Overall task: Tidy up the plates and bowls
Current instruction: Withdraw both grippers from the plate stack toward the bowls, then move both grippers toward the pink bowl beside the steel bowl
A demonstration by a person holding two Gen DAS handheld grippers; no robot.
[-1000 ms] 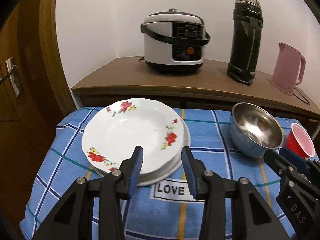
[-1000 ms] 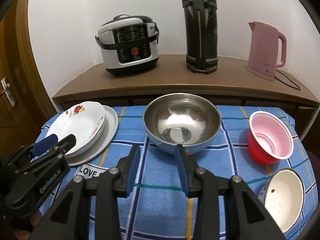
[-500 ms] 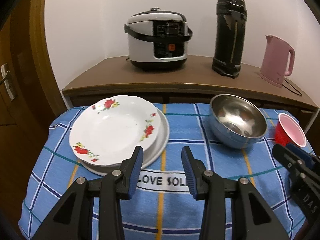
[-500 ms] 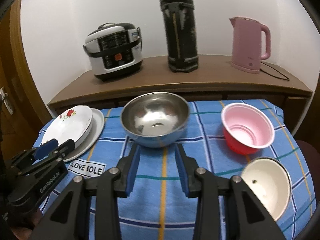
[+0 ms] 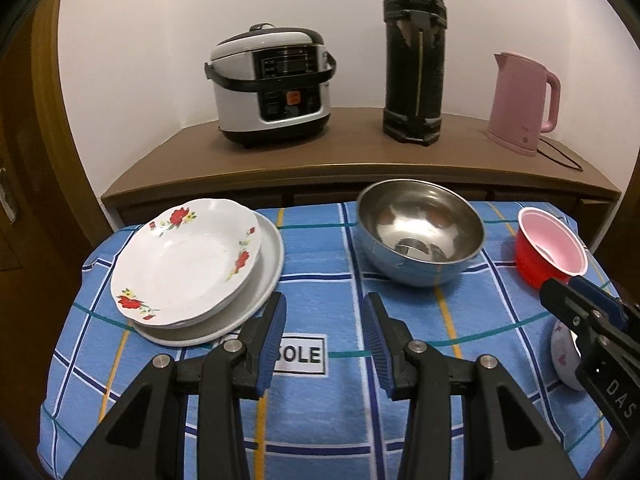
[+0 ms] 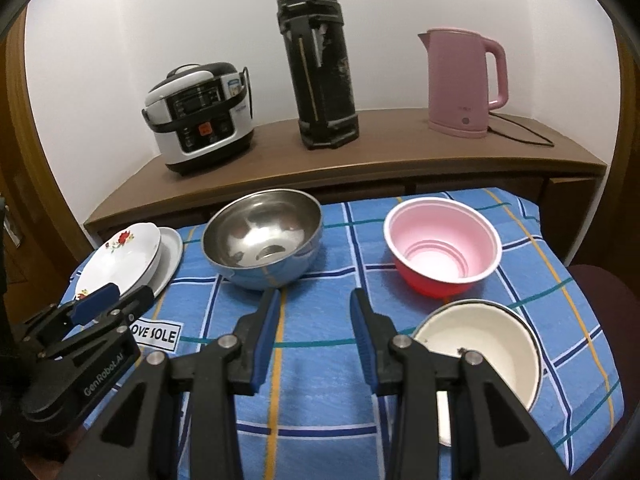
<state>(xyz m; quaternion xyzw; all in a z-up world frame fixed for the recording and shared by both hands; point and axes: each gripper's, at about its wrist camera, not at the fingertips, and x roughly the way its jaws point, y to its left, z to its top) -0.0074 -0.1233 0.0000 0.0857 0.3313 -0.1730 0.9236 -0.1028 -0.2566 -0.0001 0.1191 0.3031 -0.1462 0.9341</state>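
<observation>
A white flowered plate [image 5: 188, 260] lies stacked on a plain grey-white plate [image 5: 268, 276] at the table's left; the stack also shows in the right wrist view [image 6: 120, 260]. A steel bowl [image 5: 418, 232] [image 6: 262, 238] stands in the middle. A red bowl with a pink inside [image 5: 550, 250] [image 6: 442, 252] stands to the right. A cream enamel bowl [image 6: 480, 350] sits at the front right. My left gripper [image 5: 324, 334] is open and empty, above the cloth in front of the plates. My right gripper [image 6: 314, 330] is open and empty, in front of the steel bowl.
A blue checked cloth [image 5: 320, 280] covers the table. Behind it a wooden sideboard [image 5: 360, 160] carries a rice cooker [image 5: 272, 88], a tall black flask [image 5: 414, 60] and a pink kettle [image 5: 520, 104]. A wooden door [image 5: 24, 160] is at the left.
Both grippers have pulled back and shifted right; the dishes look smaller and farther left in both views. No dish has moved. Both grippers stay open.
</observation>
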